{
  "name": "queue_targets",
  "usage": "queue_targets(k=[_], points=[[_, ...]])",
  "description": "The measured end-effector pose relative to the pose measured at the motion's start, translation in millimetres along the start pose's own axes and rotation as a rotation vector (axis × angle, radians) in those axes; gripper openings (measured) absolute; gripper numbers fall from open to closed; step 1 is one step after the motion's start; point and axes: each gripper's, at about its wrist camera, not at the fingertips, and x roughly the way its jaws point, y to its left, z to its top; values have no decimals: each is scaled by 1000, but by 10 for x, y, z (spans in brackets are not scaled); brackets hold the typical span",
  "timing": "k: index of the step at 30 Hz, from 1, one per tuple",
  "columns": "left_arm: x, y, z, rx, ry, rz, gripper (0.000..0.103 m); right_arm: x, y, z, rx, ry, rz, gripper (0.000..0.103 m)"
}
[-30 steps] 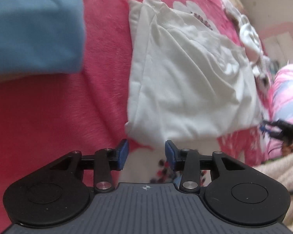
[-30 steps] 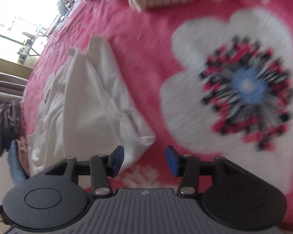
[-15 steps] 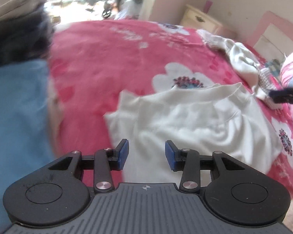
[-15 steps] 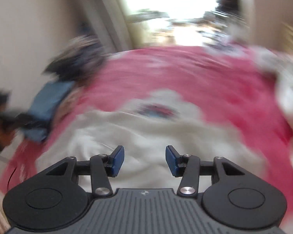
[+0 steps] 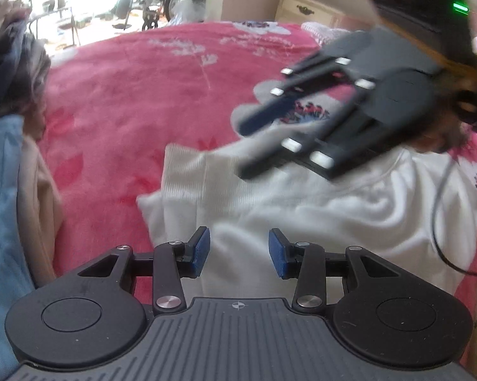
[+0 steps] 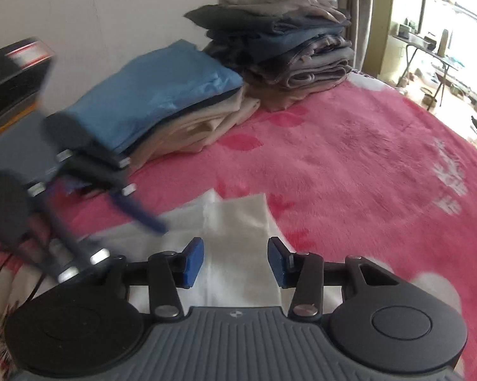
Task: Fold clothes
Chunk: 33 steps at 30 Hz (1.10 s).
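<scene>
- The bed, under a pink floral blanket, holds the work; nearly all of it is bare.
- Two folded stacks sit at its far edge by the wall: a dark pile and a lower one topped by a blue garment.
- The white shirt lies partly folded on the blanket, well apart from the stacks, its ribbed edge toward them.
- Step in hand, as I judge it: taking hold for the shirt's next fold; nothing is gripped yet.
- The left gripper hangs over the shirt's near part, jaws apart and empty.
- The right gripper hangs over the ribbed edge, jaws closing, nothing pinched between them.
- Next move calls for both tools to drop onto the cloth, each nipping an edge through all layers, then carrying it across evenly.
</scene>
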Motion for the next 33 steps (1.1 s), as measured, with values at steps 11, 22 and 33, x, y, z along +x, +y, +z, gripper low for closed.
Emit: queue_targets(k=[11,22,33], points=[[-130,61,-347,-72,45,-9,40,379,-134,62,48,29,51,31],[-122,75,-369,-63,37,2,40,369,-352,80,181,20,61,28],[-87,114,-362,-60,37,9,40,356,-455,-38,246,53,167,32]])
